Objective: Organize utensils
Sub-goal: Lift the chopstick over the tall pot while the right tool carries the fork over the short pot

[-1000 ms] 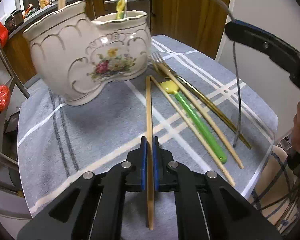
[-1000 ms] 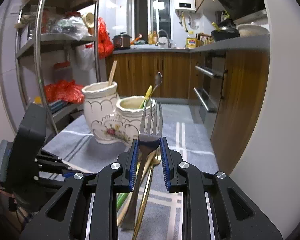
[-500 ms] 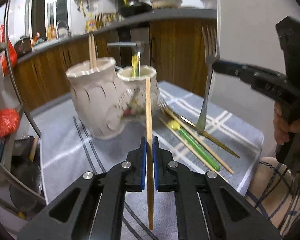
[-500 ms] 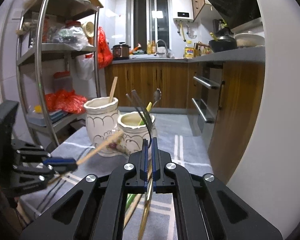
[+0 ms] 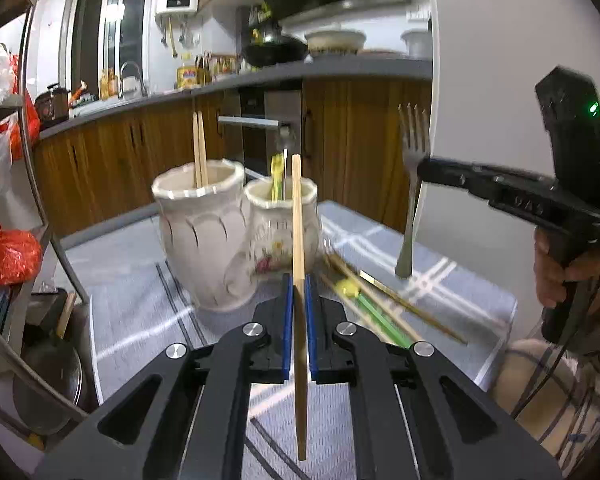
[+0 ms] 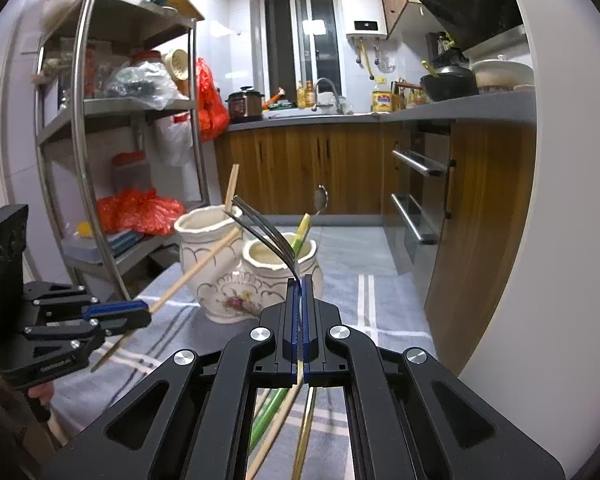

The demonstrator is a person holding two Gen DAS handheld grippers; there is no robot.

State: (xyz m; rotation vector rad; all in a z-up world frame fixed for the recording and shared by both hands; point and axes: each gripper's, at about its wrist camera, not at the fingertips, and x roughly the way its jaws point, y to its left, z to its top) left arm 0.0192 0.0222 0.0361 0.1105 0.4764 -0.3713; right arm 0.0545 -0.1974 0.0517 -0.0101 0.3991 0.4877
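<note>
We are noting left gripper (image 5: 298,292) clenching chopstick (image 5: 297,216) mid-shaft, holder (image 5: 204,236) at 11 o'clock. Right gripper (image 6: 299,296) is clamping fork (image 6: 266,232) at neck. Both stiff, light, slick; holder looks fragile.

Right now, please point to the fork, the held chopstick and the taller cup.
fork (image 5: 411,216), left wrist view, on its handle.
chopstick (image 5: 298,216), left wrist view, on its shaft above the pads.
taller cup (image 6: 198,246), right wrist view, on its side wall.
</note>
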